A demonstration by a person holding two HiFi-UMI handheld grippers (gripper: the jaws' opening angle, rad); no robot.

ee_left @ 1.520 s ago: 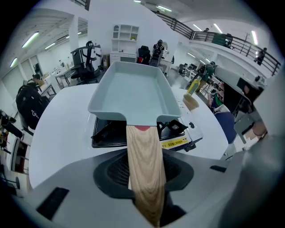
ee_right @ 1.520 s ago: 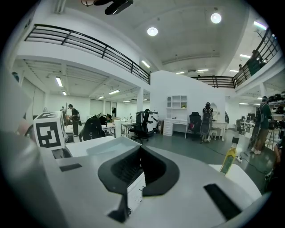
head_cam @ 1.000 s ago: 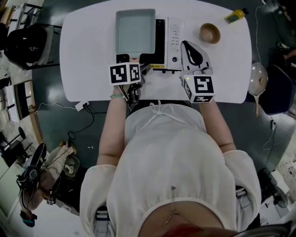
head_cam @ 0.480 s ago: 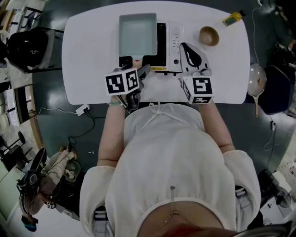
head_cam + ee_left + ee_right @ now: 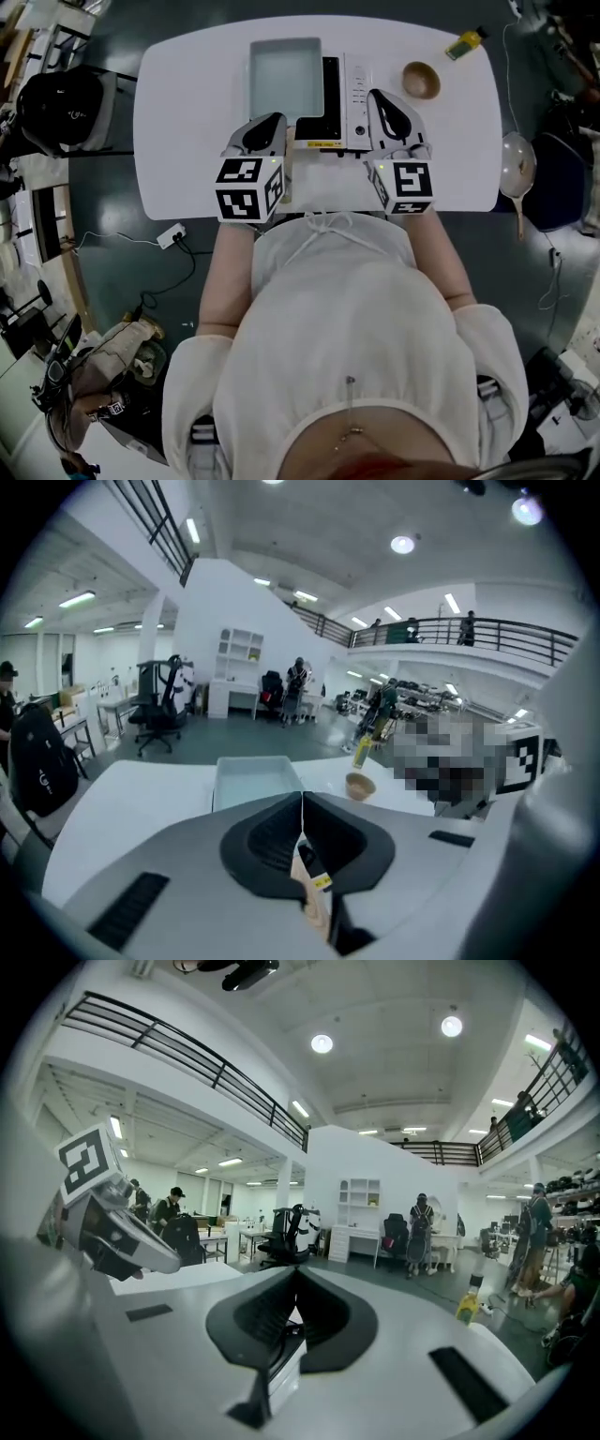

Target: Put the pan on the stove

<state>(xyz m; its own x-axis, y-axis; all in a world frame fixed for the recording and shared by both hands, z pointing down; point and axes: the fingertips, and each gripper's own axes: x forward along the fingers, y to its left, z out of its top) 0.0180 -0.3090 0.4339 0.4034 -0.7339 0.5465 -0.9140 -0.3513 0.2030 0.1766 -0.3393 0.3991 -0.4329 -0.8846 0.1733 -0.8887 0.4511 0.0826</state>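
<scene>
A pale rectangular pan point(image 5: 284, 75) point(image 5: 253, 778) rests on the black stove point(image 5: 332, 89), overhanging its left side, on the white table point(image 5: 187, 103). My left gripper point(image 5: 270, 122) point(image 5: 302, 803) hovers at the pan's near edge, raised off the table. Its jaws have just closed and meet tip to tip with nothing between them. My right gripper point(image 5: 382, 96) point(image 5: 295, 1283) floats over the stove's white control panel point(image 5: 357, 84), also shut and empty. In the right gripper view the left gripper point(image 5: 98, 1218) shows at the upper left.
A wooden bowl point(image 5: 421, 80) point(image 5: 359, 785) and a yellow bottle point(image 5: 465, 42) point(image 5: 467, 1307) stand on the far right of the table. Off the table's right end hangs a round pan point(image 5: 521, 164). A black bag point(image 5: 61, 103) sits on the left.
The left gripper has let go at the pan's handle, lifted up and back toward me, rolled, and shut. The right gripper rose slightly. The pan stays on the stove.
</scene>
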